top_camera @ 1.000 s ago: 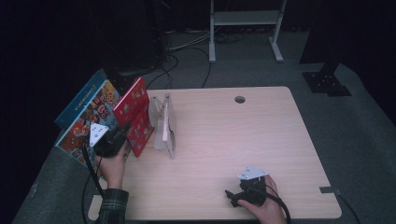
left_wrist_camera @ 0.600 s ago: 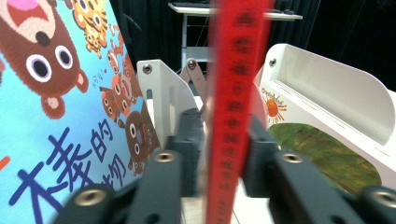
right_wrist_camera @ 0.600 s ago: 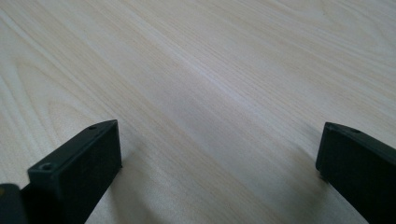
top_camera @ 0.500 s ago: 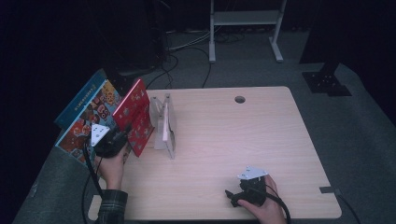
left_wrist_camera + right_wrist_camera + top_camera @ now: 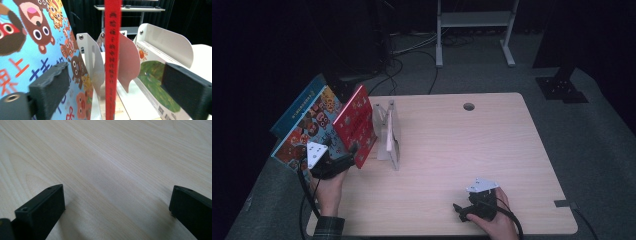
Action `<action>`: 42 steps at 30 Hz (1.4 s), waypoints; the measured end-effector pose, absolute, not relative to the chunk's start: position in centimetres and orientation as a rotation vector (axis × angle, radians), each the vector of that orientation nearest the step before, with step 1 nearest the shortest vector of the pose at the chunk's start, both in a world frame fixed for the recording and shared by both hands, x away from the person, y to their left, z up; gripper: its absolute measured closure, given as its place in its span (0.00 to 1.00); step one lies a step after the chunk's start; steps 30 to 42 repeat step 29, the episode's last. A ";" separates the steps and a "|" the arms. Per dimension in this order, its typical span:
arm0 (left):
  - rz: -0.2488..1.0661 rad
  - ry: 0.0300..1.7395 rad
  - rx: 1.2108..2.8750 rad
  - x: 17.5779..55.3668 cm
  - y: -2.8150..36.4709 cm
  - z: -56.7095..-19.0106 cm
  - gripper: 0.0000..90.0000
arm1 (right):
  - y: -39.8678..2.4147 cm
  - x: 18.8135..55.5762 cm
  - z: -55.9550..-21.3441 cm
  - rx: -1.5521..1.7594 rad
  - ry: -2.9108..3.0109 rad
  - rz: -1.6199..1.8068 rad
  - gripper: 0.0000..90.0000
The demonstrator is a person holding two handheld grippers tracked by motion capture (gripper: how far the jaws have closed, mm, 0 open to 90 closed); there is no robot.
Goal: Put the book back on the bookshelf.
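At the left edge of the pale wooden worktop (image 5: pixel 492 150), the left gripper (image 5: pixel 343 161) has just been opening its jaws around the spine of a thin red picture book (image 5: pixel 111 57), which stands between them untouched, so the step in hand looks like letting go after slotting the book into the white metal book rack (image 5: pixel 90 62). The book stands on its bottom edge, spine towards the gripper, long axis vertical, leaning left towards a large blue animal picture book (image 5: pixel 304 125). Next, the left gripper should back straight away without nudging the spine; the right gripper (image 5: pixel 462 212) rests on the worktop's near edge, jaws spread and empty.
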State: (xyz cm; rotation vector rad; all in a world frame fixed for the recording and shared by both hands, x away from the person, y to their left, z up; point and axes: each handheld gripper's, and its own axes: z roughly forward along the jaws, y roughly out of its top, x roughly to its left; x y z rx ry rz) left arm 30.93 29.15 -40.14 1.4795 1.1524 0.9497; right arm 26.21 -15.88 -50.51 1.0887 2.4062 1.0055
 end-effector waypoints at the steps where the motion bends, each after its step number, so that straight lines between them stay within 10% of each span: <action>1: 0.951 1.153 1.483 30.6 29.1 -40.1 0.06 | -15.9 26.2 -50.5 1.089 2.406 1.006 0.00; 42: 0.900 1.117 1.480 24.3 28.6 -40.9 0.00 | -15.9 26.2 -50.5 1.088 2.408 1.004 0.00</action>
